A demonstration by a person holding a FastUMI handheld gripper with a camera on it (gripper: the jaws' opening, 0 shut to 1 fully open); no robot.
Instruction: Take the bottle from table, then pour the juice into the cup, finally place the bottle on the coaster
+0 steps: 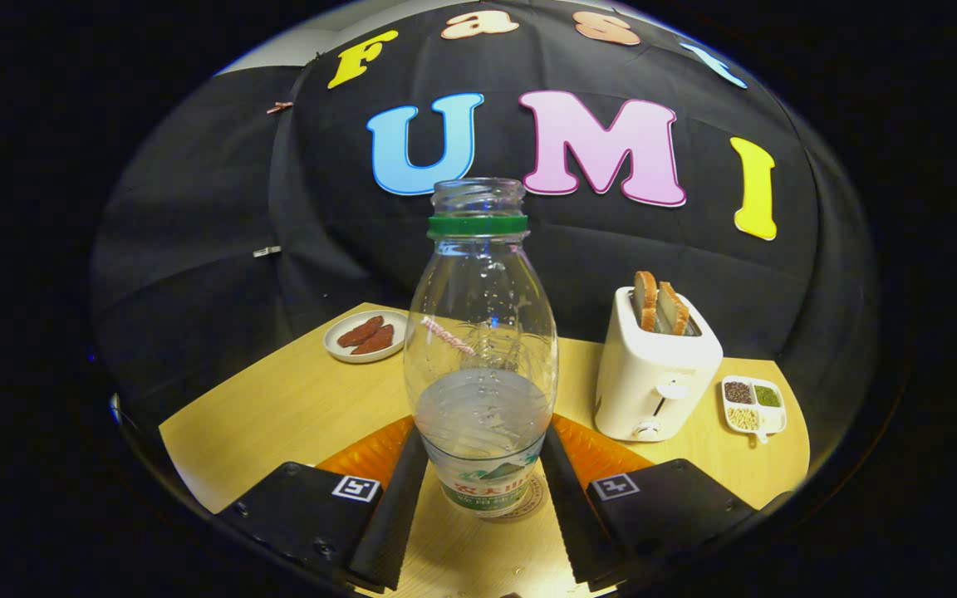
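Gripper [483, 498] clenched on the bottle [480, 349], both fingers [395, 507] pressed to its lower sides. Bottle upright, uncapped, approx. a third full, base on or just over the coaster [528, 502]; can't tell which. Table [279, 407] front-left edge near, bare wood there = free room. Right side crowded: 1 toaster [653, 374] w/ 2 bread slices [660, 303], 1 three-part seed dish [753, 404] just beside it near the edge. 1 plate [366, 336] far left, w/ 2 brown pieces.

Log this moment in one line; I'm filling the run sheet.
hand-held gripper: fingers flank bottle, contact unclear | bottle: upright, uncapped, on coaster | stage: placing
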